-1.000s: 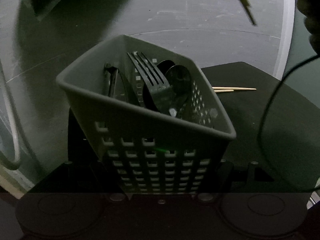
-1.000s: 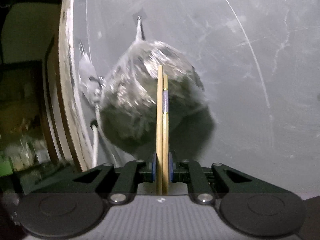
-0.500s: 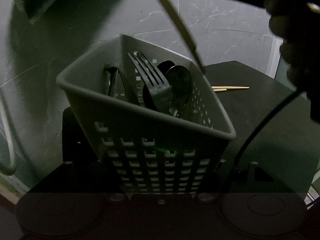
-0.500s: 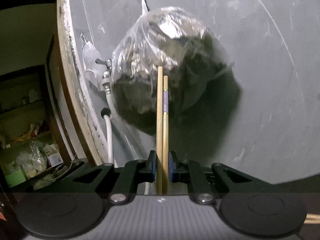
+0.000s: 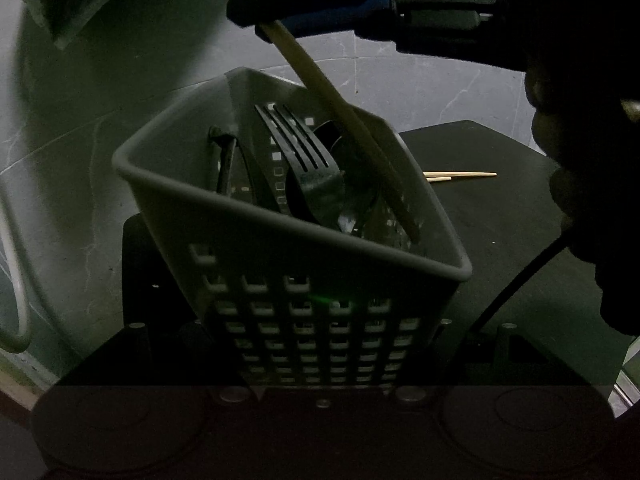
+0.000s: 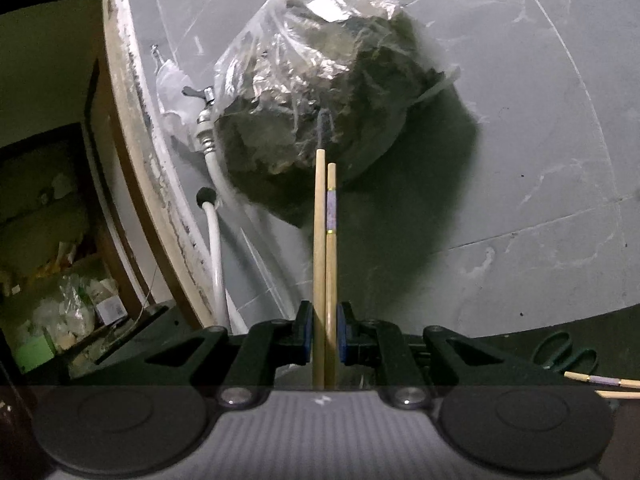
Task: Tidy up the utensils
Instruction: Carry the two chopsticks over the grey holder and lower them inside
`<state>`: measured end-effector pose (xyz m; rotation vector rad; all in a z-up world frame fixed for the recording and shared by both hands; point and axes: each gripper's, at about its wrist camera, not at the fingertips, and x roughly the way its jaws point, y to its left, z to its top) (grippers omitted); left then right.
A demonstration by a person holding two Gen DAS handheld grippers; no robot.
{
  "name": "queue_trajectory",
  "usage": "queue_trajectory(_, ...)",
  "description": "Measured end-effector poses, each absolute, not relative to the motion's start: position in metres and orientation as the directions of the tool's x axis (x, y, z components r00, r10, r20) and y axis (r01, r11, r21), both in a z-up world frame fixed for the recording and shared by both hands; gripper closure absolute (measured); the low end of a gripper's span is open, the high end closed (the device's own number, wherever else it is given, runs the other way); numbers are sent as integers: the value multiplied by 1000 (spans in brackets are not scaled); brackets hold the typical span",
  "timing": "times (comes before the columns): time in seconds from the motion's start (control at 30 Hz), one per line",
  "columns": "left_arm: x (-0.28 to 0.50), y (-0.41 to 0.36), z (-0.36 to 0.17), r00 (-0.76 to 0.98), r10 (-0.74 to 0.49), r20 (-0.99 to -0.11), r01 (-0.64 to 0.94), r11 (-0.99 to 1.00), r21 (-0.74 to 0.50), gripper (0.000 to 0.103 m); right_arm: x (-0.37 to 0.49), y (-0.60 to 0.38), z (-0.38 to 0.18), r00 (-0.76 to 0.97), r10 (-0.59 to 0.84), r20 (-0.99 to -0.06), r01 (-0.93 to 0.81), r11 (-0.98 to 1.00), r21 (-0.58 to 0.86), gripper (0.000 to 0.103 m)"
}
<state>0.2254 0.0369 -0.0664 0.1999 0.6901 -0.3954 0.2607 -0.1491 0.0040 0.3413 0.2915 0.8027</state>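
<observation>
A perforated utensil basket (image 5: pixel 288 248) sits on a counter (image 5: pixel 500 240), held between the left gripper's jaws at its near wall. Inside it stand a fork (image 5: pixel 304 152), a spoon (image 5: pixel 352 184) just right of the fork and another utensil at the left. A pair of chopsticks (image 5: pixel 340 108), clamped in the right gripper (image 6: pixel 325 334), slants down into the basket's right side (tips below the rim). Two more chopsticks (image 5: pixel 460 176) lie on the counter behind the basket, to its right; a bag (image 6: pixel 320 80) hangs on the wall beyond.
</observation>
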Motion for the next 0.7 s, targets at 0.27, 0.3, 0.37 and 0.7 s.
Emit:
queue_trajectory(0.27,226,38,-66,699,-287,-655,418,907,49,27,267,-150,3,672,735,-85,-629,628,458,89)
queue_trajectory(0.3,225,38,-66,699,-286,-655,418,907,50,27,267,-150,2,677,732,-79,-626,629,461,89)
queue_trajectory(0.37,225,38,-65,699,-286,-655,418,907,50,27,268,-149,-2,675,733,-78,-621,623,476,89)
queue_trajectory(0.7,227,37,-65,696,-280,-661,418,907,55,27,264,-149,-22,667,739,-101,-601,613,513,89)
